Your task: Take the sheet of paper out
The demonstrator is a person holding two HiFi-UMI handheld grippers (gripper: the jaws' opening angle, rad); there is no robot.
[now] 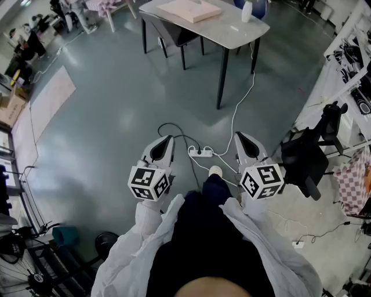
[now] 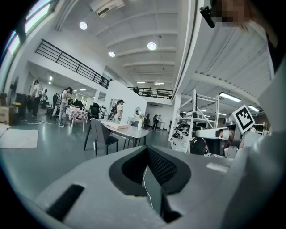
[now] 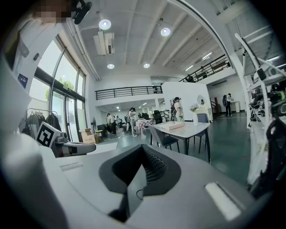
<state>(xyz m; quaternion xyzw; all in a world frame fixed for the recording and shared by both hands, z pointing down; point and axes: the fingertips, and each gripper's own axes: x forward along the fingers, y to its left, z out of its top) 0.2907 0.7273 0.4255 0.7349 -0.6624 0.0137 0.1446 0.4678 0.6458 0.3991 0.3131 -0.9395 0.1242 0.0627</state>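
Observation:
I stand on a grey floor and hold both grippers level in front of my body, far from the table. My left gripper [image 1: 164, 145] [image 2: 144, 176] has its jaws together with nothing between them. My right gripper [image 1: 243, 140] [image 3: 133, 179] looks the same, shut and empty. A grey table [image 1: 235, 32] [image 2: 129, 131] [image 3: 190, 130] stands some steps ahead. On it lie a flat pale pink box [image 1: 190, 10] [image 2: 115, 126] [image 3: 172, 125] and a white bottle [image 1: 247, 10]. No loose sheet of paper can be made out.
A white power strip [image 1: 201, 153] and cables lie on the floor just ahead of my feet. A black office chair [image 1: 307, 156] and shelving stand at the right. A dark chair [image 1: 174, 35] is tucked under the table. People stand at the far left.

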